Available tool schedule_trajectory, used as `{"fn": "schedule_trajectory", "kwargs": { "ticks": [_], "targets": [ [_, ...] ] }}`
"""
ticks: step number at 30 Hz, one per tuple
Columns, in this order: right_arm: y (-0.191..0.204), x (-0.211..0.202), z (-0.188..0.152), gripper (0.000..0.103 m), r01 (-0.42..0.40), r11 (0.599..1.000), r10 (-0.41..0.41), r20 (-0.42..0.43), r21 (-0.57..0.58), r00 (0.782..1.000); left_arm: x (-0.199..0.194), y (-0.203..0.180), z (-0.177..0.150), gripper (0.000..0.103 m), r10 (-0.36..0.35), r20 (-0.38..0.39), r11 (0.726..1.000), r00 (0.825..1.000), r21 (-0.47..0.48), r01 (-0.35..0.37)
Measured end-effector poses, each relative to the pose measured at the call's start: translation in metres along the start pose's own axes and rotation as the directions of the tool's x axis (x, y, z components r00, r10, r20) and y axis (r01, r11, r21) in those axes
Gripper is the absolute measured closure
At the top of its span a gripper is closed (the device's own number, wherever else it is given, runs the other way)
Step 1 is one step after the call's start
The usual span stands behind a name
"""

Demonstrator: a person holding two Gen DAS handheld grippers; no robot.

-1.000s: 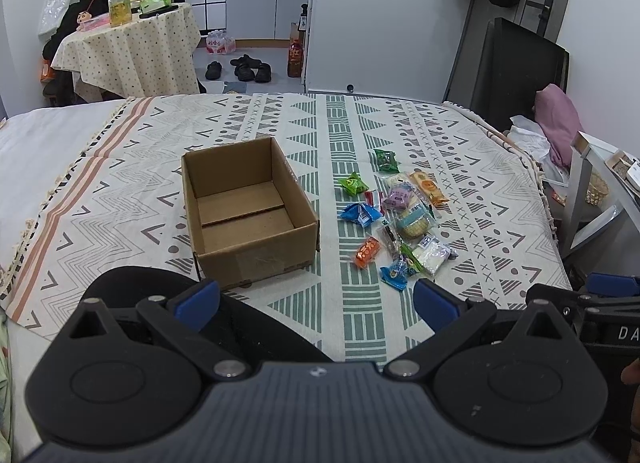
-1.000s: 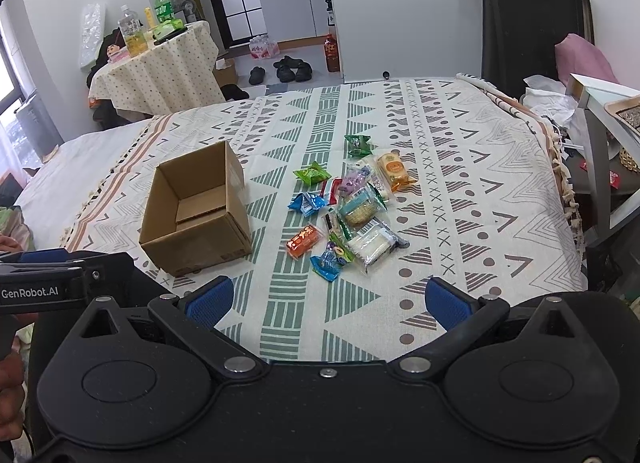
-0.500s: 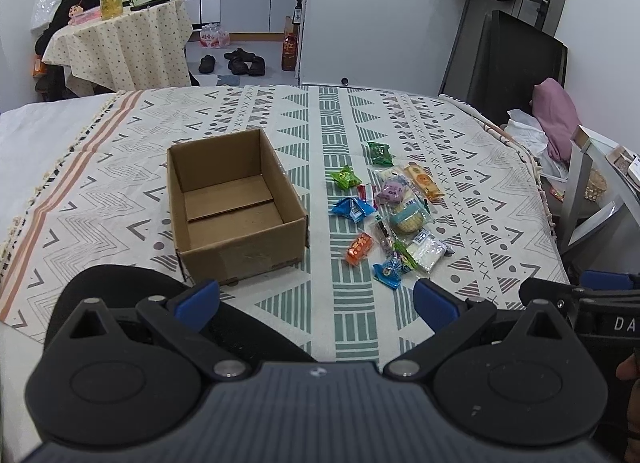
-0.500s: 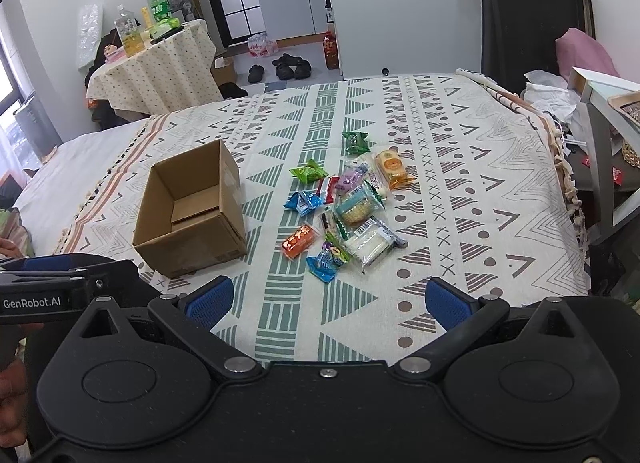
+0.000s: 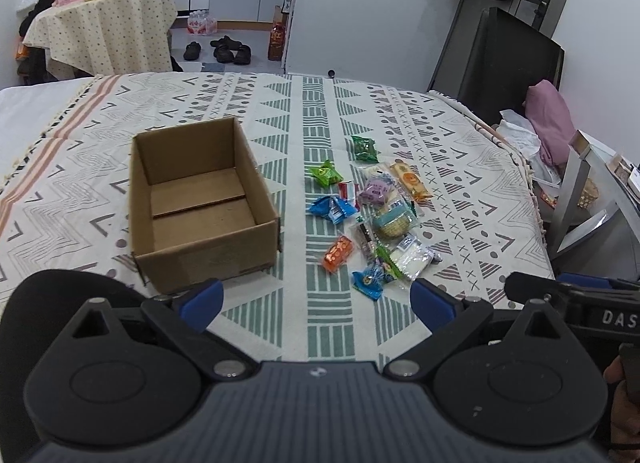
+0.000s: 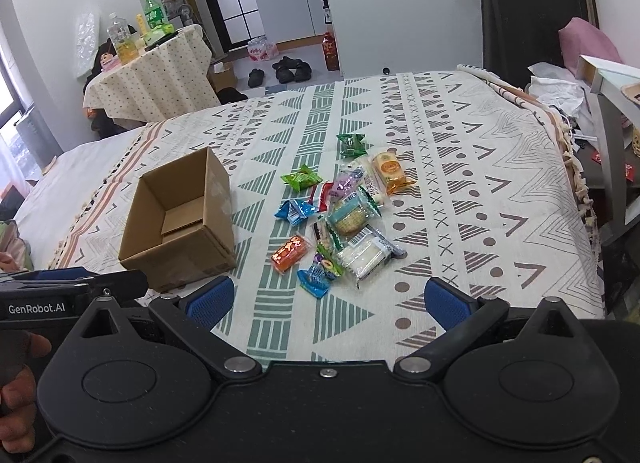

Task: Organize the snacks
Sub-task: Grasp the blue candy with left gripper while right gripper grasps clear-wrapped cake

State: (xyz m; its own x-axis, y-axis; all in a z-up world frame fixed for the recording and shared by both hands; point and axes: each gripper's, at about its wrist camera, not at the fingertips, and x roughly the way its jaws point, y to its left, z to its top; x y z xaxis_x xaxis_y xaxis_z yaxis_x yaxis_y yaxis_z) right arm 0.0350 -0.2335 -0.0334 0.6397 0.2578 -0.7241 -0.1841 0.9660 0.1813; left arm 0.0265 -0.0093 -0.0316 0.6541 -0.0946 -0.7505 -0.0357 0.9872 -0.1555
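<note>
Over the near edge of the bed (image 5: 460,135) I hold both grippers low, side by side. My left gripper (image 5: 316,301) is spread wide and grips nothing; its blue pads (image 5: 202,301) hang above the patterned cloth (image 6: 460,167), just short of the box (image 5: 200,215). My right gripper (image 6: 326,299) is equally wide and empty, its pads (image 6: 444,299) clear of everything.

Since a second ago I have pushed the left one forward, so the box and snacks sit closer and larger in its view; the right one has crept in too. Nothing on the cloth has shifted.

That box stands open and empty, left of the snacks (image 6: 344,215), which lie loose in a cluster. The orange packet (image 6: 291,253) and a blue one (image 6: 316,281) are nearest me, and a green one (image 6: 352,144) is farthest. A dark chair (image 5: 508,63) stands beyond the bed's right corner; a small table (image 6: 152,79) stands far left. Nothing blocks my way to the snacks.
</note>
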Motion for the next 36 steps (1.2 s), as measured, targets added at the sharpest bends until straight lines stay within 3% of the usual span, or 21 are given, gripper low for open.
{"fn": "schedule_trajectory", "kwargs": {
  "ticks": [12,29,36],
  "targets": [
    [-0.023,0.041,0.006,0.023,-0.036,0.994,0.043,-0.067,0.103,0.997,0.044,-0.01,0.008,0.018,-0.016,-0.042,1.0,0.999,-0.012,0.016],
    [-0.051,0.1,0.015,0.03,-0.058,0.963,0.092,-0.119,0.265,0.989,0.118,-0.024,0.014,0.034,-0.042,-0.147,0.999,0.988,-0.028,0.038],
    [-0.062,0.121,0.013,0.036,-0.053,0.937,0.11,-0.146,0.346,0.983,0.146,-0.029,0.012,0.041,-0.096,-0.174,0.995,0.98,-0.035,0.091]
  ]
}}
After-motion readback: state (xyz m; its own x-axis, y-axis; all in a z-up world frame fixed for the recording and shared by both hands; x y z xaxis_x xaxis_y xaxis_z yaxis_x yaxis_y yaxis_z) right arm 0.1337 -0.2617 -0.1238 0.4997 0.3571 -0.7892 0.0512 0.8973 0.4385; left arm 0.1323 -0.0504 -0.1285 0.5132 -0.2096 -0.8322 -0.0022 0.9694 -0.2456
